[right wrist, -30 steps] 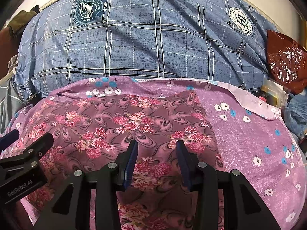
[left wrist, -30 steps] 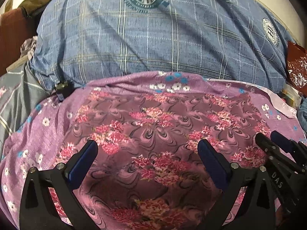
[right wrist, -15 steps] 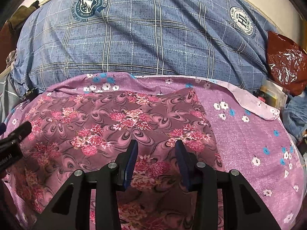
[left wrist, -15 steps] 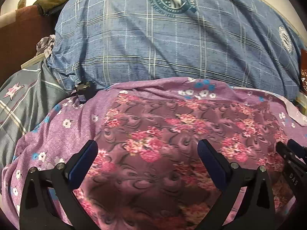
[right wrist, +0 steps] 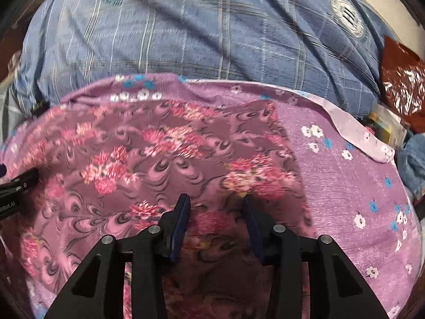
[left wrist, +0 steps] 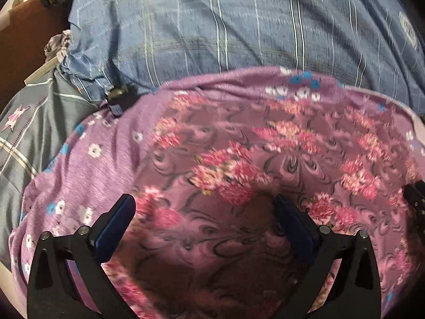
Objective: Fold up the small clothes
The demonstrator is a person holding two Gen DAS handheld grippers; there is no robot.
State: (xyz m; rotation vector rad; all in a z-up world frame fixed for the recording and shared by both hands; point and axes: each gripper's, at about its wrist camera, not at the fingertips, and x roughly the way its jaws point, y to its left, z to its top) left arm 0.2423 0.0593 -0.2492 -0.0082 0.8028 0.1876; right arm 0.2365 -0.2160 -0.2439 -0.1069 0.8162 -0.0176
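Crinkled red plastic bag (right wrist: 401,79) we get only right-side, star-print grey fabric (left wrist: 29,133) only left-side; both claws released, left gripper (left wrist: 203,212) wide, right gripper (right wrist: 216,212) narrower, over blurred rose-print cloth (right wrist: 164,159).

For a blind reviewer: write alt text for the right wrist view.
The right gripper, jaws partly open, hovers over a maroon floral cloth lying on a purple flowered garment. A blue plaid pillow fills the background; the left gripper shows at the left edge.
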